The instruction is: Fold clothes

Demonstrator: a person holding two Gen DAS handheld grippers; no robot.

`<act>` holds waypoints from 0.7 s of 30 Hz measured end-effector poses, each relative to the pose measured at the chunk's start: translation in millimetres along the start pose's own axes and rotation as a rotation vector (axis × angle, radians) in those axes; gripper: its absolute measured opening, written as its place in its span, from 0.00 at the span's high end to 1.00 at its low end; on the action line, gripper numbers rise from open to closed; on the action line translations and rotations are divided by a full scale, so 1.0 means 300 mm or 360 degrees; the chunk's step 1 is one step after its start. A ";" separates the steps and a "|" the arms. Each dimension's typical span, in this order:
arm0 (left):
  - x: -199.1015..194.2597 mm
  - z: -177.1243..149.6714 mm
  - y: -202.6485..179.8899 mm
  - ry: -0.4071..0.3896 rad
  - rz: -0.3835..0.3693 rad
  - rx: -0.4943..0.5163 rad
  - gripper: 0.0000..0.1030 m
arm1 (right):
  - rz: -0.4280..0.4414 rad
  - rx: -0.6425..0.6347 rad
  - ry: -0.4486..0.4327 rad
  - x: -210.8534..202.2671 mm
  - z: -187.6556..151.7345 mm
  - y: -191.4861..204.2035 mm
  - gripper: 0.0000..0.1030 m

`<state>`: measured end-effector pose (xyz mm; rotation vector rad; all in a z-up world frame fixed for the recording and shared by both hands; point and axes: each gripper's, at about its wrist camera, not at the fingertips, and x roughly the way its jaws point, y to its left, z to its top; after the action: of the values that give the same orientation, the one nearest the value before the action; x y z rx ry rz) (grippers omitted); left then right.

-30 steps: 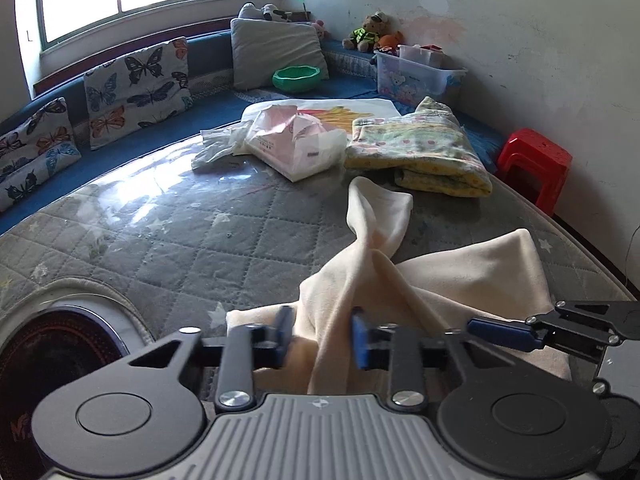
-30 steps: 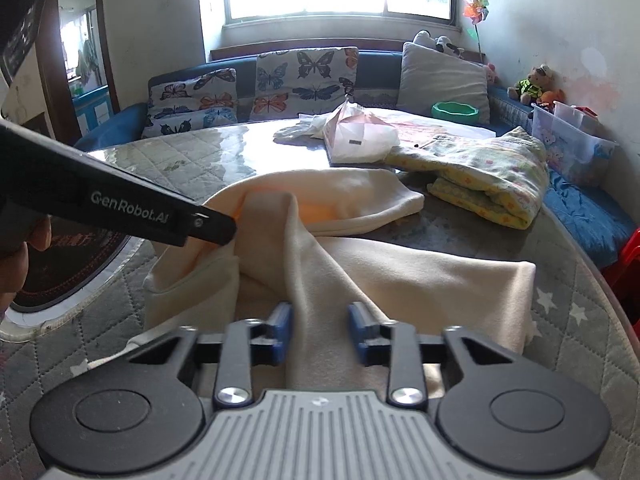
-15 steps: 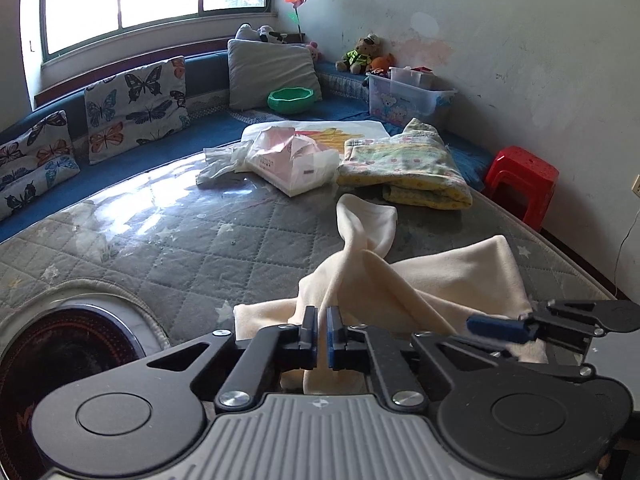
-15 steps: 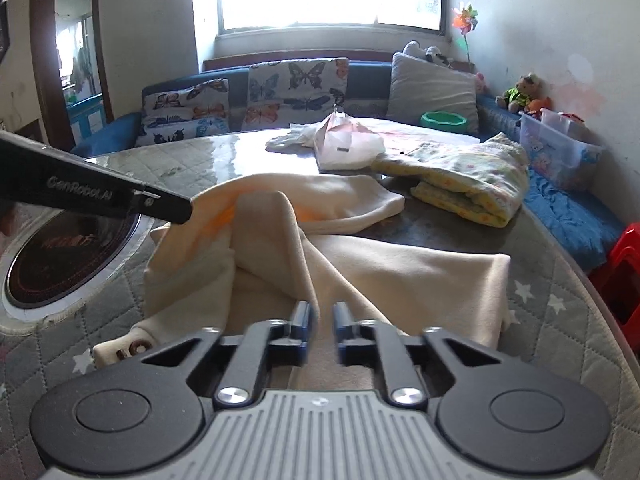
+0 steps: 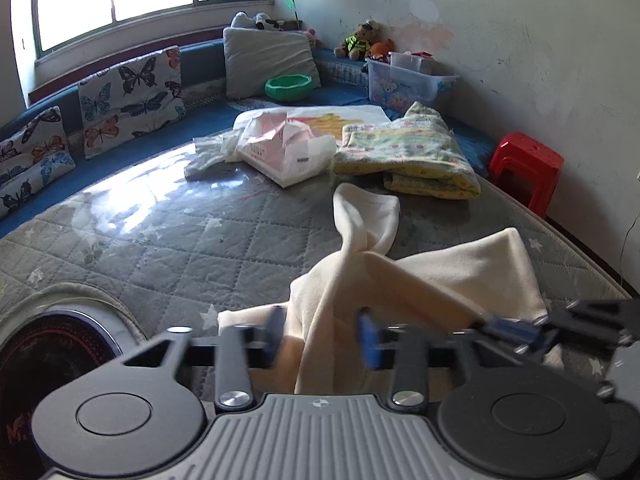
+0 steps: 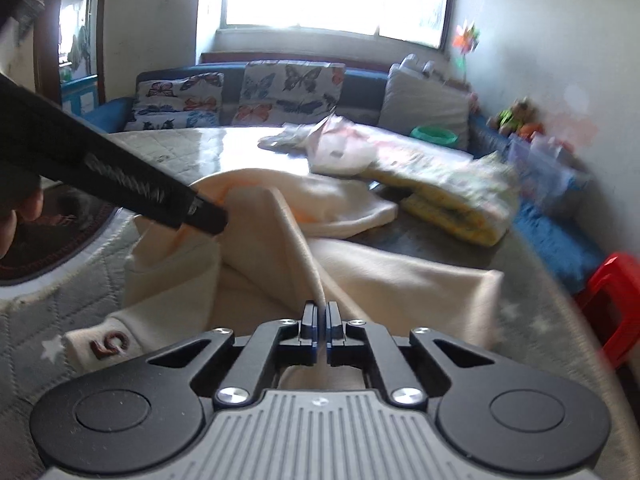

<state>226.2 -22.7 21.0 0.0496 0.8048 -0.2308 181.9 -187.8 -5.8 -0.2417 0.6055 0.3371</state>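
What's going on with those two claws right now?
Left claw open, astride a ridge of the cream garment. Right claw shut on a fold. Nothing in the way.

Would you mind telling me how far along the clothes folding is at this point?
Done: a floral yellow-green cloth lies folded at the far side of the quilted surface. In hand: the cream garment is bunched and twisted; the right gripper is shut on a ridge of it, while the left gripper is open astride another fold. Left: flattening and folding the cream garment.
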 end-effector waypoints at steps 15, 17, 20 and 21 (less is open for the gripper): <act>-0.258 -0.102 0.044 -0.0182 -0.0084 -0.0060 0.93 | -0.0402 -0.0015 -0.0208 -0.295 -0.035 -0.153 0.98; -0.299 -0.119 0.048 -0.0207 -0.0095 -0.0063 0.93 | -0.0455 -0.0017 -0.0231 -0.340 -0.045 -0.167 0.98; -0.376 -0.165 0.054 -0.0230 -0.0125 -0.0053 0.93 | -0.0513 -0.0003 -0.0257 -0.397 -0.059 -0.186 0.98; -0.401 -0.183 0.057 -0.0237 -0.0135 -0.0048 0.93 | -0.0530 0.0000 -0.0263 -0.414 -0.063 -0.192 0.98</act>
<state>110.6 23.6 68.6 -0.0301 0.6628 -0.2990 98.5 -276.2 59.8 -0.3063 0.3932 0.0349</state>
